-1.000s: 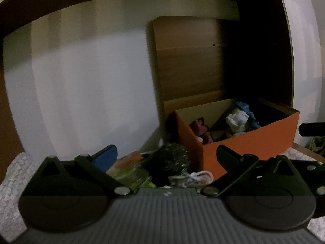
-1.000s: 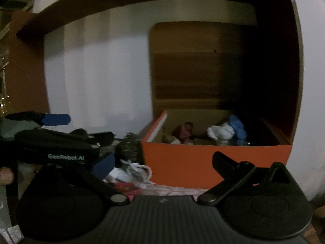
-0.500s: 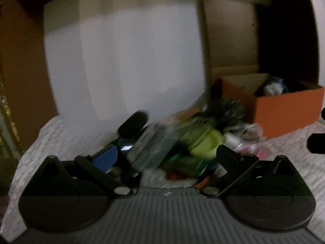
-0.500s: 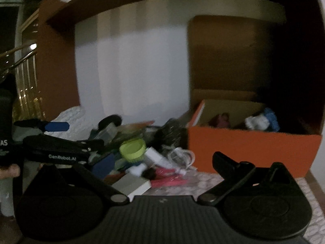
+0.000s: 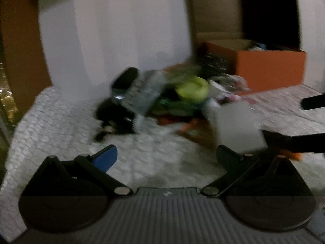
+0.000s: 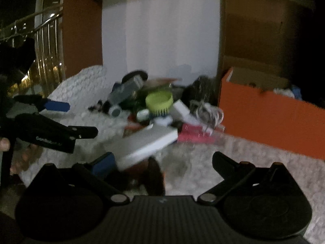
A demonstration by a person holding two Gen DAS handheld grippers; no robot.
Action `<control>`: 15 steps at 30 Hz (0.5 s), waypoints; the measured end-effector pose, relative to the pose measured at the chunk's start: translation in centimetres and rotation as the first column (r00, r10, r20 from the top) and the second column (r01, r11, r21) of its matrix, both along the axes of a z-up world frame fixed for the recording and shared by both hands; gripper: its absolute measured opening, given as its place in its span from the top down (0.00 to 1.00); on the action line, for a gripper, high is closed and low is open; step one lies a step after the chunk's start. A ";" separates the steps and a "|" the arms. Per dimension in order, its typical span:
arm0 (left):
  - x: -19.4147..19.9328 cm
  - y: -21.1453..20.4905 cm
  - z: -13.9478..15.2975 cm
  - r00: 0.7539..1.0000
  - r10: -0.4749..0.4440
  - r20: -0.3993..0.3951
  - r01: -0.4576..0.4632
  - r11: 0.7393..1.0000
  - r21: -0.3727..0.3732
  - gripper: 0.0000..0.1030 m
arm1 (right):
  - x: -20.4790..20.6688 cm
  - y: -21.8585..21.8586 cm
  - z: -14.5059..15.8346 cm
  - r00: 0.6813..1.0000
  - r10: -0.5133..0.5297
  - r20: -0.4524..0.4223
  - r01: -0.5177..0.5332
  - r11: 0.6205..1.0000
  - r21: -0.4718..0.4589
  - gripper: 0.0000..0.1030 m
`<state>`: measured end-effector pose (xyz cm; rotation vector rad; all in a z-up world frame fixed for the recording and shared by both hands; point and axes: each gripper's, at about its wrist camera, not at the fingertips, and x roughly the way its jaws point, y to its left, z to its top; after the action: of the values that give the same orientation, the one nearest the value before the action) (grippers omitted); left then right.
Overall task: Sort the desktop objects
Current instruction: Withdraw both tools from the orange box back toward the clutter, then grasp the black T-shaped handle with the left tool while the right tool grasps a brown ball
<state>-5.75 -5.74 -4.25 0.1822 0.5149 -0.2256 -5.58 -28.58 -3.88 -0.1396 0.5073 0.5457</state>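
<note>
A blurred pile of desktop objects lies on a white bubble-wrap surface [image 5: 61,126]: a lime-green round lid [image 5: 193,88] [image 6: 159,101], a grey flat item with a black end [image 5: 140,93], a white flat box [image 6: 146,144] [image 5: 237,128], white cables [image 6: 207,111] and pink packets [image 6: 195,135]. An open orange box [image 6: 270,118] [image 5: 270,69] with toys inside stands at the right. My left gripper [image 5: 165,158] is open and empty, short of the pile. My right gripper [image 6: 162,162] is open and empty, just before the white box. The left gripper also shows in the right wrist view [image 6: 67,118].
A white wall and a brown wooden panel [image 6: 260,32] stand behind the pile. A brown upright [image 5: 20,50] and a metal railing [image 6: 44,40] are at the left. The right gripper's black fingers [image 5: 304,140] reach in at the right of the left wrist view.
Both grippers have pulled back and swung left, away from the orange box. The pile and bubble wrap now fill the view. Both stay open and empty.
</note>
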 end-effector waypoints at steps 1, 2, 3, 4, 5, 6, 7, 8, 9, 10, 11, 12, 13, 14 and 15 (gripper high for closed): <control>-0.5 -0.2 0.0 1.000 -0.016 -0.009 0.016 1.000 -0.008 0.00 | -0.4 -0.1 -0.1 1.000 0.011 -0.007 -0.011 1.000 -0.007 0.00; -0.9 -0.5 -0.1 0.999 -0.034 -0.017 0.034 0.999 -0.008 0.00 | -0.9 -0.2 -0.3 1.000 0.022 -0.012 -0.022 1.000 -0.017 0.00; -1.3 -0.7 -0.2 0.999 -0.046 -0.023 0.046 0.999 -0.003 0.00 | -1.3 -0.2 -0.3 0.999 0.028 -0.015 -0.028 0.999 -0.023 0.00; -1.6 -0.9 -0.2 0.998 -0.058 -0.030 0.058 0.998 0.003 0.00 | -1.8 -0.2 -0.4 0.999 0.039 -0.020 -0.040 0.999 -0.028 0.00; -1.9 -1.1 -0.4 0.996 -0.075 -0.041 0.075 0.997 0.007 0.00 | -2.2 -0.1 -0.4 0.998 0.053 -0.026 -0.054 0.998 -0.032 0.00; -2.2 -1.3 -0.4 0.995 -0.088 -0.049 0.089 0.996 0.010 0.00 | -2.4 0.3 -0.4 0.998 0.063 -0.030 -0.064 0.997 -0.039 0.00; -2.3 -1.5 -0.6 0.994 -0.099 -0.052 0.100 0.995 0.015 0.00 | -2.7 0.6 -0.4 0.996 0.079 -0.032 -0.080 0.996 -0.050 0.00; -2.4 -1.9 -0.7 0.993 -0.103 -0.052 0.105 0.994 0.029 0.00 | -2.9 0.9 -0.3 0.995 0.091 -0.028 -0.092 0.994 -0.066 0.00; -2.6 -2.1 -0.7 0.994 -0.105 -0.044 0.107 0.993 0.044 0.00 | -3.0 1.2 -0.3 0.995 0.096 -0.023 -0.098 0.992 -0.078 0.00; -2.8 -2.3 -0.7 0.993 -0.109 -0.032 0.111 0.992 0.054 0.00 | -3.2 1.3 -0.2 0.995 0.101 -0.023 -0.103 0.991 -0.086 0.00; -2.8 -2.4 -0.7 0.994 -0.111 -0.025 0.112 0.992 0.058 0.02 | -3.3 1.3 0.0 0.994 0.109 -0.026 -0.111 0.990 -0.091 0.01; -2.8 -2.5 -0.6 0.992 -0.120 -0.027 0.121 0.991 0.058 0.06 | -3.4 1.2 0.1 0.993 0.116 -0.033 -0.119 0.989 -0.088 0.03; -2.7 -2.5 -0.6 0.991 -0.129 -0.037 0.131 0.990 0.053 0.07 | -3.3 1.0 0.2 0.990 0.132 -0.050 -0.135 0.988 -0.071 0.10; -2.5 -2.5 -0.6 0.989 -0.142 -0.052 0.145 0.988 0.049 0.09 | -3.1 0.8 0.2 0.987 0.145 -0.074 -0.149 0.988 -0.048 0.21; -2.4 -2.5 -0.7 0.986 -0.152 -0.064 0.155 0.987 0.050 0.12 | -2.8 0.7 0.1 0.982 0.158 -0.101 -0.161 0.987 -0.023 0.26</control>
<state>-8.11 -8.28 -4.95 0.2694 0.5673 -0.3688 -8.39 -27.84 -3.81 -0.1846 0.6049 0.7038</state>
